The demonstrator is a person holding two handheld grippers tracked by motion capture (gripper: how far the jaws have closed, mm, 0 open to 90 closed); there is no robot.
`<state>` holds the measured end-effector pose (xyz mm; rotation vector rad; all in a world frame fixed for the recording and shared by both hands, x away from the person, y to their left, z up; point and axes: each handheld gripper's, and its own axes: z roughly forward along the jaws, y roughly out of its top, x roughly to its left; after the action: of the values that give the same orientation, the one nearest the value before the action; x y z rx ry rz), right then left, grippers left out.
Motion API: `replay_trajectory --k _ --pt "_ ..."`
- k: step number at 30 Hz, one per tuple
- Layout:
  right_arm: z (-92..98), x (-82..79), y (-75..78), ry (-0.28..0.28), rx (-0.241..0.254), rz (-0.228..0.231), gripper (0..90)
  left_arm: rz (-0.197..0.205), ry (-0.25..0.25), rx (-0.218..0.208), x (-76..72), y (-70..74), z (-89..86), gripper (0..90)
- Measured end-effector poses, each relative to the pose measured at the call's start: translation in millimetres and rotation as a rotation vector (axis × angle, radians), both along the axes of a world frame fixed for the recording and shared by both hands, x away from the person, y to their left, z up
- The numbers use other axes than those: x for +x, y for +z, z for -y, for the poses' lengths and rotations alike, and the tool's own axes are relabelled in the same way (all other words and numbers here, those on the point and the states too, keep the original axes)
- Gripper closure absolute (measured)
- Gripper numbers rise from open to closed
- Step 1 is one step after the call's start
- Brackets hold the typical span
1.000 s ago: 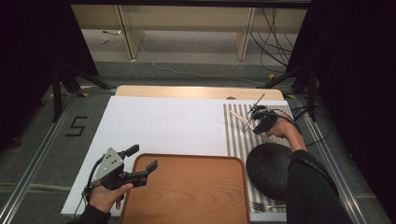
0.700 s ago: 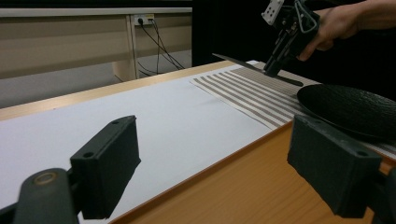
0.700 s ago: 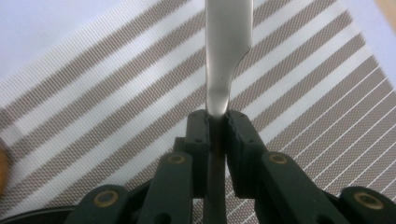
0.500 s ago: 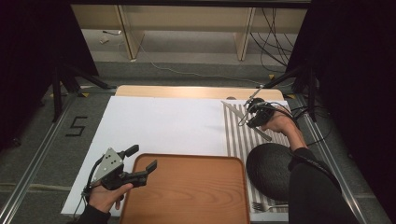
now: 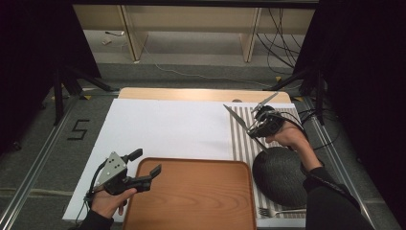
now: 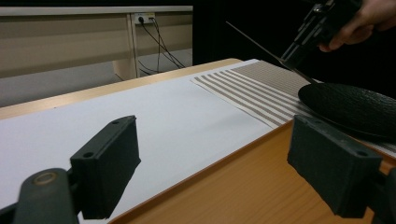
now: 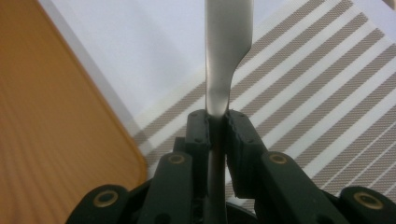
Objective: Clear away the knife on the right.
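My right gripper hangs above the striped placemat, shut on a silver table knife. The knife's blade points up and to the far left. In the right gripper view the pads clamp the knife just below its blade. My left gripper stands open at the left rim of the wooden tray, with nothing between its jaws. The left gripper view shows its two pads wide apart over the tray's edge, with the right gripper and knife beyond.
A black textured plate lies on the placemat at the right, beside the tray. A fork lies just in front of it. A white sheet covers the tabletop. Shelving and cables stand beyond the far edge.
The right hand has risen with the knife, away from the black plate. The left gripper has not moved.
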<state>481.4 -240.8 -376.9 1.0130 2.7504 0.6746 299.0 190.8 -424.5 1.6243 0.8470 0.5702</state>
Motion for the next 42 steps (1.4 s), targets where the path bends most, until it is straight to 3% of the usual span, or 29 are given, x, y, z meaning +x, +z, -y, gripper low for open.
replay_trajectory --k 18,24,26,32,42 --pt "-36.5 -60.3 5.9 0.110 0.134 -0.024 80.5 0.001 -0.001 0.003 -0.6 0.0 0.2 16.0" --pt "-45.3 -74.6 -2.4 0.118 0.155 -0.033 80.4 0.002 0.001 0.000 -0.4 0.0 -0.3 16.0" --pt "-47.3 -79.7 -3.8 0.114 0.151 -0.021 80.4 0.001 0.002 -0.001 -0.2 0.0 -0.5 16.1" --pt "-50.5 -94.7 -7.4 0.114 0.199 0.000 80.4 0.002 0.005 -0.002 -0.2 0.3 -0.8 16.0" --pt "-58.3 -112.9 -15.5 0.101 0.202 -0.030 80.4 0.011 0.011 -0.004 -0.8 0.9 -2.2 16.0"
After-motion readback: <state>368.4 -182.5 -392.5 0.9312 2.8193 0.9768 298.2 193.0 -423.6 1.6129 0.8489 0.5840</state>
